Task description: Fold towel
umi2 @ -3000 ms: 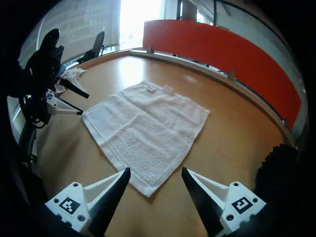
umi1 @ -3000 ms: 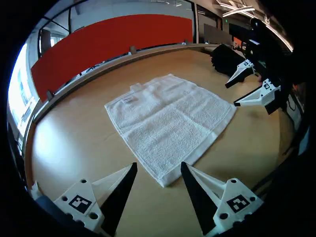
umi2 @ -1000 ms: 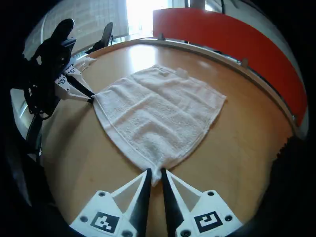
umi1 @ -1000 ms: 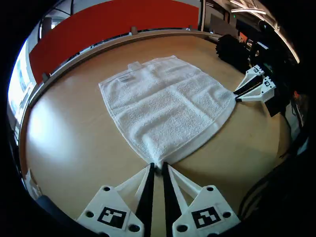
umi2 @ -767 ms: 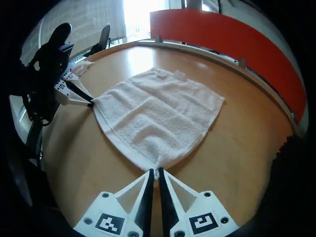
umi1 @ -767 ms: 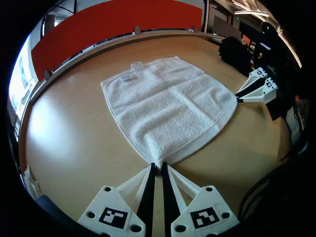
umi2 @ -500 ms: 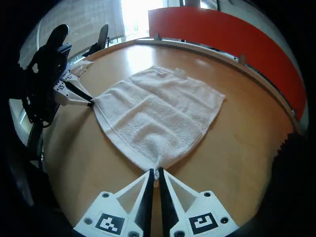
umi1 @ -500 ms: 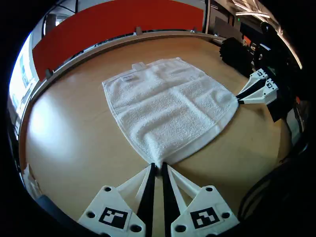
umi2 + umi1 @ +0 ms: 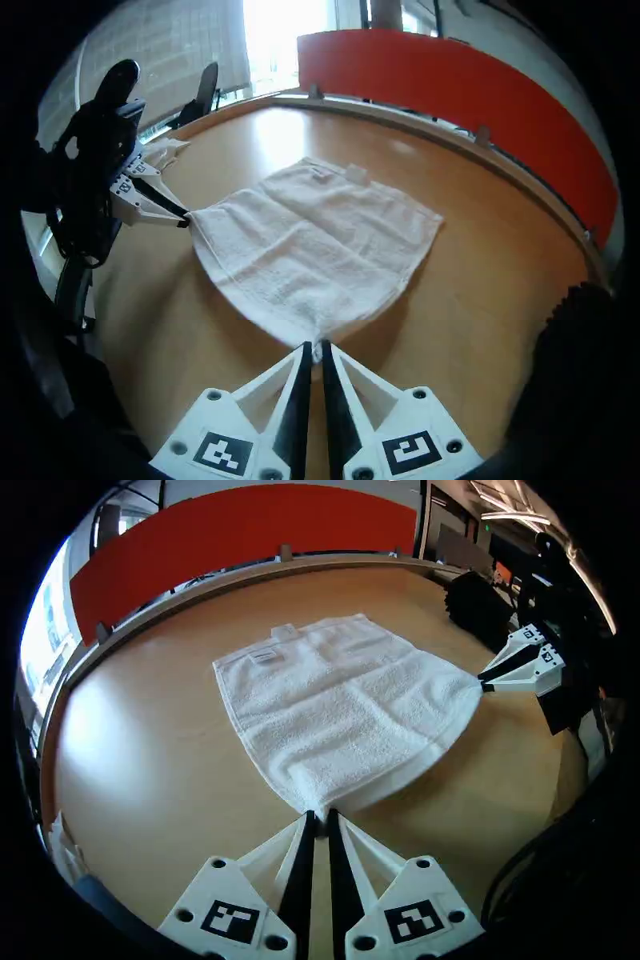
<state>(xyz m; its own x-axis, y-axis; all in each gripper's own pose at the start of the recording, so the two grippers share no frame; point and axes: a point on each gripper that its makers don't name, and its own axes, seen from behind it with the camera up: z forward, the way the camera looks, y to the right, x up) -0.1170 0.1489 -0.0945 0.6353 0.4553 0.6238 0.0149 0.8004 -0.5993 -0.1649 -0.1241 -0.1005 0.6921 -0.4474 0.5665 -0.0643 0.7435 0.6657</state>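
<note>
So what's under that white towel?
The wooden table shows all around the towel. The left gripper and right gripper pinch its two near corners, slightly raised. Beneath the cloth's middle is hidden.

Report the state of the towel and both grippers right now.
towel: spread open, not yet folded; far edge flat on the table, near edge apparently raised slightly.
left gripper: fingers shut on one near corner of the towel.
right gripper: fingers shut on the other near corner of the towel.
</note>
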